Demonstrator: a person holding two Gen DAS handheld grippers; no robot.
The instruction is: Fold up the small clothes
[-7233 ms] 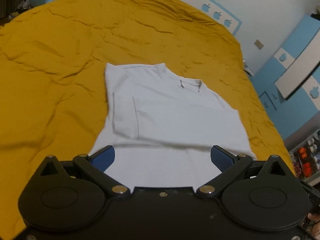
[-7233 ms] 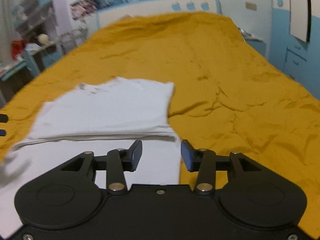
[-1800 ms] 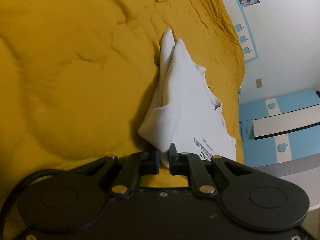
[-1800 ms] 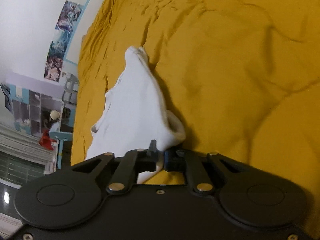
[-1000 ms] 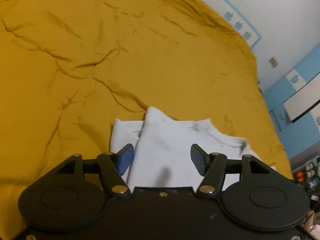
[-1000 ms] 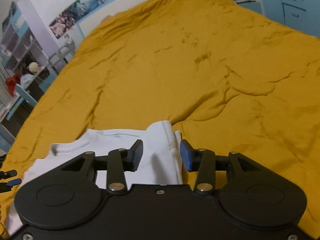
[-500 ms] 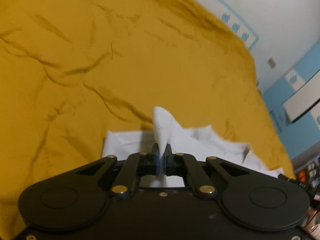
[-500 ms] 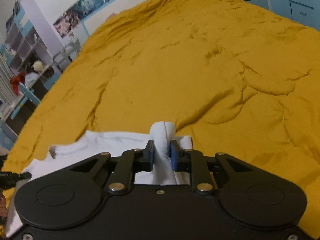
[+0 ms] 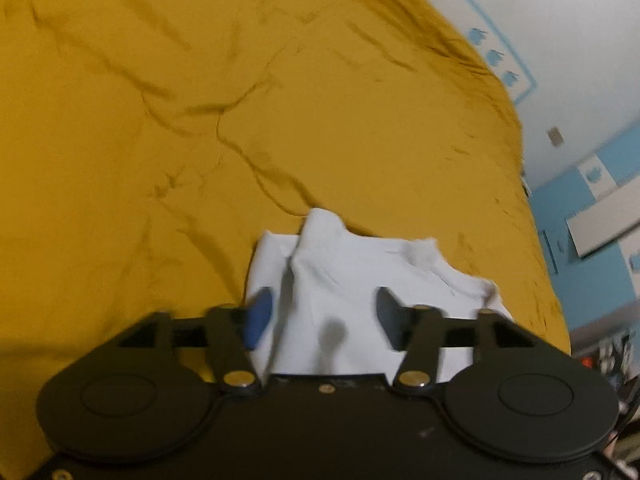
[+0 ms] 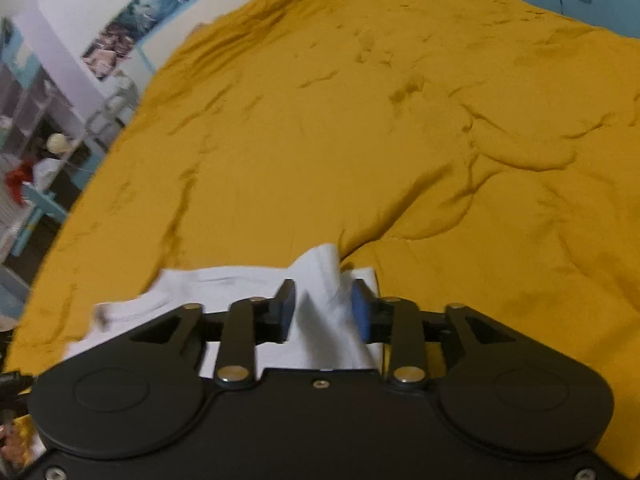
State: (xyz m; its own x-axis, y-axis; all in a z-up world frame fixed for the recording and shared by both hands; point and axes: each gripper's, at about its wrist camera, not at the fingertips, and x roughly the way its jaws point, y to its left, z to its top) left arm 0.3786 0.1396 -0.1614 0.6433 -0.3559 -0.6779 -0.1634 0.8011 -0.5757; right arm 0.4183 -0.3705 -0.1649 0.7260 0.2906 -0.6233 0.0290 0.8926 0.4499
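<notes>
Nearest the left camera, the left hand-held gripper [image 9: 322,316] has just been opening; its 2 blue pads stand wide apart over the white garment [image 9: 360,280], gripping nothing. The right hand-held gripper [image 10: 324,312] has also just been opening; a raised ridge of the garment [image 10: 324,280] stands between its parted pads, and the blur hides whether the right pad touches it. The folded garment lies at the near edge of the bed, on the mustard bedspread [image 10: 360,120]. Beyond are blue cabinets [image 9: 600,184] and wall posters [image 10: 120,36].
</notes>
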